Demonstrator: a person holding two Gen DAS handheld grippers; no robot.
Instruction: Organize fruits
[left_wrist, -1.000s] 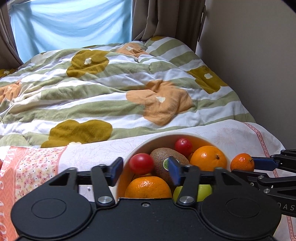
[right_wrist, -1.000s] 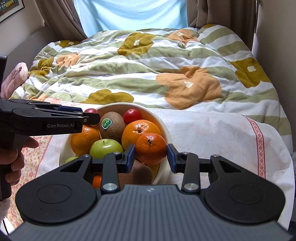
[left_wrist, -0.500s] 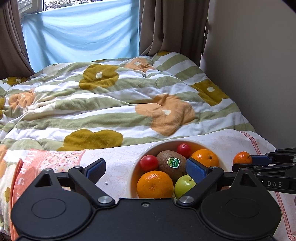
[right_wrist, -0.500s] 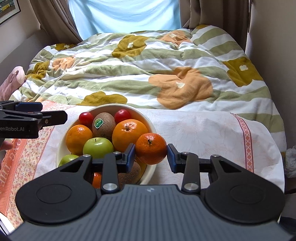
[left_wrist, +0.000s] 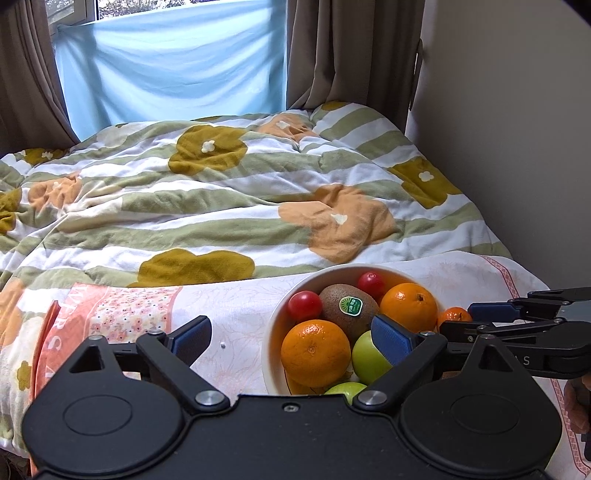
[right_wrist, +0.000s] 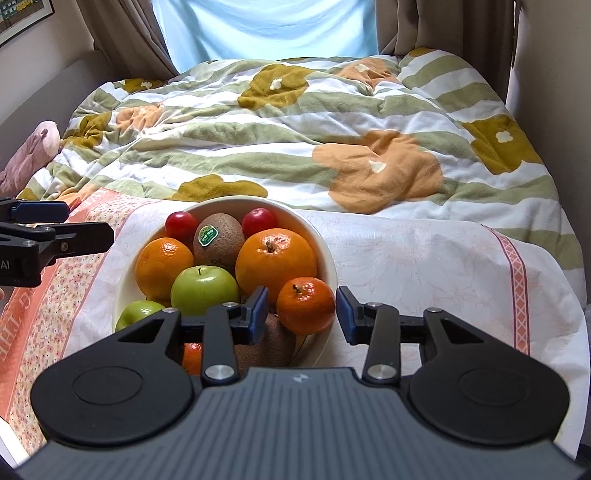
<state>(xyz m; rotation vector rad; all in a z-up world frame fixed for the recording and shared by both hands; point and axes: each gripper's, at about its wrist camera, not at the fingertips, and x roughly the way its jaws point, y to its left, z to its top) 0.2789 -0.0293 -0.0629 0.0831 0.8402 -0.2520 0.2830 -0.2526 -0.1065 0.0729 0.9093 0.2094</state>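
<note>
Kiwi (right_wrist: 218, 243) green sticker unreadable, left hand-held gripper (left_wrist: 291, 341) "S"

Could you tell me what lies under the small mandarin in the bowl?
A brown kiwi lies beneath the small mandarin at the bowl's near edge. The right gripper's body hides anything lower.

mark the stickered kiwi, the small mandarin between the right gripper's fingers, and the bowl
stickered kiwi (right_wrist: 218, 242), right wrist view, brown skin beside the sticker.
small mandarin (right_wrist: 306, 305), right wrist view, middle of its peel.
bowl (right_wrist: 327, 254), right wrist view, right-hand rim.
</note>
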